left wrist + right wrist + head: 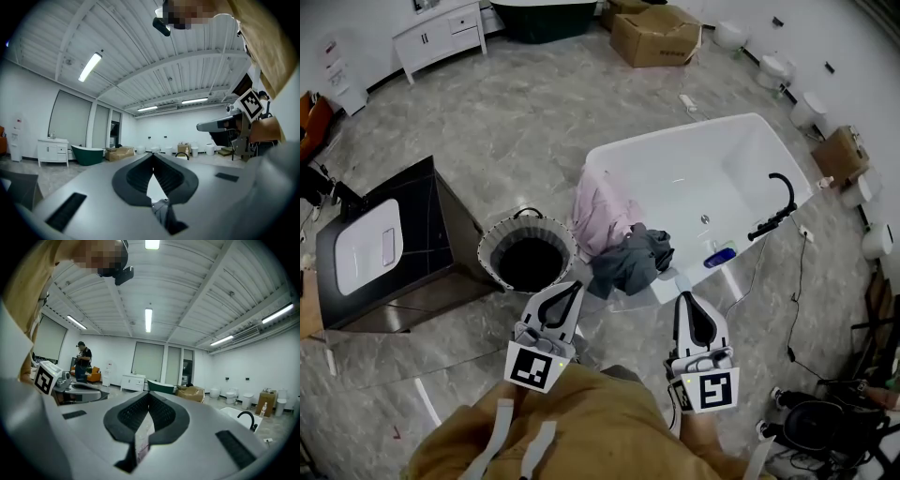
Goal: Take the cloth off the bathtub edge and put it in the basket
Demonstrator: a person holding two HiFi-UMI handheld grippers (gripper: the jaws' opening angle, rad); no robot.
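Observation:
A pink cloth (602, 208) hangs over the near left edge of the white bathtub (741, 150). A dark grey cloth (630, 260) is bunched on the tub's edge just right of it. The round woven basket (528, 251) stands on the floor left of the tub, and its inside looks dark. My left gripper (571, 288) is held low, near the basket's rim and the grey cloth, jaws shut with nothing in them. My right gripper (683, 298) hovers by the tub's near corner, also shut and holding nothing. Their tips meet in the left gripper view (153, 155) and the right gripper view (149, 393).
A black cabinet (422, 216) with a white lid on it stands left of the basket. A black faucet (775, 211) and a blue item (719, 255) are at the tub. Cardboard boxes (656, 36), a white cupboard (441, 33) and toilets line the far sides. A person (83, 361) stands far off.

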